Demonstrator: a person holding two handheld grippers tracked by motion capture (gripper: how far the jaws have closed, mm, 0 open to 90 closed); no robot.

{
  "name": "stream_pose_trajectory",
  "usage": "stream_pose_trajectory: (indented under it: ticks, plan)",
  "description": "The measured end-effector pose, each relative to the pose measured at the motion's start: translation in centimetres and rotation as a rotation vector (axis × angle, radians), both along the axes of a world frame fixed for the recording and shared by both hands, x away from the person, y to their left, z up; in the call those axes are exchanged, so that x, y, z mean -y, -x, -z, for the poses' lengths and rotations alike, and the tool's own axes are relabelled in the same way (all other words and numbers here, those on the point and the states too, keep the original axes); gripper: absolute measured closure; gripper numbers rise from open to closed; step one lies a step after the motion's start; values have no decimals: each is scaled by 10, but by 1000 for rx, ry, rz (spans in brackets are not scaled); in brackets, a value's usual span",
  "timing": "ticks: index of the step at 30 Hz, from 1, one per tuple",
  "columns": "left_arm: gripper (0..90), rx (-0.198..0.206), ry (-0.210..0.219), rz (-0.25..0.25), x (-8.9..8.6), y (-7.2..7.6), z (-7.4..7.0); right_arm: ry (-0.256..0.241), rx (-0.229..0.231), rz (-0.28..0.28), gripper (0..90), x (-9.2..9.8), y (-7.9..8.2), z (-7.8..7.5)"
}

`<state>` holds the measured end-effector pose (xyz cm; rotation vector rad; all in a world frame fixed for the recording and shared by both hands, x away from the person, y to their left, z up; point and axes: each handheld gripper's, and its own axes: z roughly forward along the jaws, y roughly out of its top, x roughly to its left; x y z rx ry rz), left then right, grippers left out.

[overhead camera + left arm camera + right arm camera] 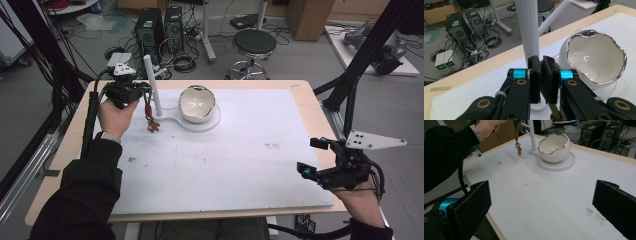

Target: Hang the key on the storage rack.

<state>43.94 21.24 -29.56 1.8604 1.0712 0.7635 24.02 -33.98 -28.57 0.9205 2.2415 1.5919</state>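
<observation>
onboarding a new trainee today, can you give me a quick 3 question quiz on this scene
1. True or false: the right gripper has its fingers shut on the bowl.
2. What hangs from the left gripper? A) a keyring on a strap B) a spoon C) a cable tie
3. Fill in: the egg-shaped bowl sits on a white ____ beside the upright post.

Key: 1 false, it is open and apart from the bowl. 2 A. 3 base.

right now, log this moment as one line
left gripper: shut on olive strap of dangling keychain | right gripper: open, idle | white eggshell-shaped bowl: on stand
</observation>
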Motion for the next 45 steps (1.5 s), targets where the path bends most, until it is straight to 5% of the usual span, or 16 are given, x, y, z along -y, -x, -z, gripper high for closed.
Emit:
stream_pose_trajectory:
  ticks: [14, 32, 36, 40, 43, 45]
  plan:
    - [845, -17, -25, -17, 5, -7, 7, 4, -10, 0, 10, 1, -1, 3]
    - [782, -47, 27, -24, 0, -9, 6, 5, -14, -6, 10, 0, -3, 4]
    - [676, -55, 37, -45, -4, -8, 4, 7, -18, -7, 10, -1, -3, 4]
    - [412, -66, 120, -20, -13, -2, -2, 11, -16, -12, 10, -3, -3, 4]
    - [170, -39, 136, 7, -15, 8, -7, 13, -11, -15, 10, -5, -5, 4]
    - [97, -8, 146, 30, -14, 17, -11, 16, -13, -16, 10, -7, -6, 4]
